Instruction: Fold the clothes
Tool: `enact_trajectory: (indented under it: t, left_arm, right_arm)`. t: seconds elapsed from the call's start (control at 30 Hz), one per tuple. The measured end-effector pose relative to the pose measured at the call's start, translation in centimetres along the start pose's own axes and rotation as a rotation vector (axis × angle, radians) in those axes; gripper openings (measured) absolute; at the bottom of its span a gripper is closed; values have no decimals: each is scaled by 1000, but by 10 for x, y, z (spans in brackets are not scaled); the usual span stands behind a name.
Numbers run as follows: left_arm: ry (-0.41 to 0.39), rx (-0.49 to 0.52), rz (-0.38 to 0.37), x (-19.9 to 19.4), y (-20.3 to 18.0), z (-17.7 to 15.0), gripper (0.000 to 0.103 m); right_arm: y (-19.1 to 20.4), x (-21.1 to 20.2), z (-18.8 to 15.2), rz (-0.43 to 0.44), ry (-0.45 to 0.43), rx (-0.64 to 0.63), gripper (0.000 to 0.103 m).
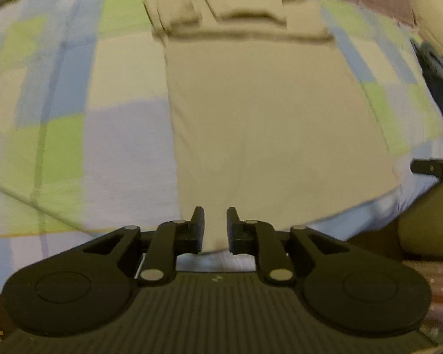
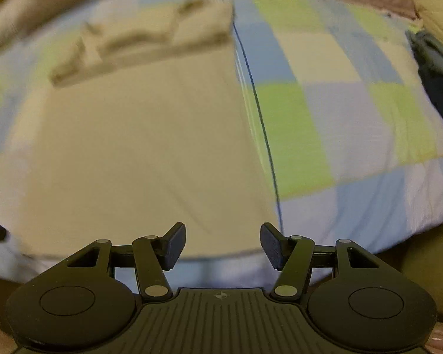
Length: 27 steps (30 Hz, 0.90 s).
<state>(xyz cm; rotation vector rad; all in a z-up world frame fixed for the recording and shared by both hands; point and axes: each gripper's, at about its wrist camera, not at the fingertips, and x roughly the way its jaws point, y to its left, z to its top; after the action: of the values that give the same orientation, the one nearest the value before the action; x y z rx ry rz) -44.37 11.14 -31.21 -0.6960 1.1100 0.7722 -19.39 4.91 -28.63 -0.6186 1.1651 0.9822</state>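
On the checked bedspread point(image 1: 73, 94) a beige garment point(image 1: 265, 112) lies flat, long axis running away from both cameras. Looks like a shirt: far end shows sleeves and side panels turned inward over the body, collar area roughly at the top, though blur hides detail. Judgement: side folds done, garment now a narrow rectangle; lengthwise fold(s), hem up toward collar, not yet done. Roughly mid-task.

Left gripper point(image 1: 215, 227) sits at the near hem, left corner region. Jaws nearly together with a strip of beige cloth showing in the narrow gap; likely pinching the hem, but whether the pads actually clamp fabric or just frame it is not clear from this view. Cannot tell for sure.

Right gripper point(image 2: 223, 243) has jaws wide apart, nothing between them. In the right wrist view the garment point(image 2: 138, 153) fills the left and centre, its right edge running down toward the right finger; near hem lies just ahead of the fingertips, near the right corner. No contact visible.

Dark object point(image 2: 437, 70) sits far right on the bed, well apart from the garment; identity unclear. Tip of the other gripper peeks in at each frame's edge, so both tools are at the same near hem, one per corner.

Likely next need: right jaws close on the hem corner, then both lift and carry it forward.
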Motion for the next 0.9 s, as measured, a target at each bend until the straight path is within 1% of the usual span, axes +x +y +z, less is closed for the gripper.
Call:
enact_trajectory:
  t: [0.07, 0.13, 0.17, 0.23, 0.3, 0.37, 0.43, 0.5, 0.63, 0.77, 0.9]
  left_arm:
    - [-33, -22, 37, -20, -8, 5, 18]
    - [-59, -48, 69, -38, -17, 5, 20]
    - [-68, -68, 82, -45, -22, 3, 23]
    - [-83, -115, 98, -58, -34, -3, 26]
    - [-96, -161, 103, -71, -47, -14, 27]
    - [-118, -181, 119, -83, -63, -29, 28]
    - [-131, -188, 144, -92, -81, -46, 30]
    - [-134, -194, 169, -99, -99, -65, 31]
    - [-142, -202, 189, -113, -130, -98, 31]
    - [-192, -220, 209, -134, -151, -118, 31]
    - [-236, -242, 228, -153, -162, -132, 31]
  right_arm:
    - [4, -20, 3, 24, -21, -15, 59]
    - [9, -35, 2, 37, -24, -53, 60]
    - [12, -41, -2, 41, -22, -73, 59]
    - [12, -52, -16, 56, -15, -110, 59]
    - [7, -62, -32, 73, -17, -140, 59]
    - [-1, -71, -42, 82, -20, -158, 60]
    - [-11, -82, -53, 92, -29, -178, 60]
    - [-22, -95, -64, 96, -48, -199, 60]
    - [-49, -120, -88, 97, -69, -211, 60]
    - [-65, -136, -103, 100, -71, -230, 60]
    - [-64, -152, -114, 118, -99, -285, 60]
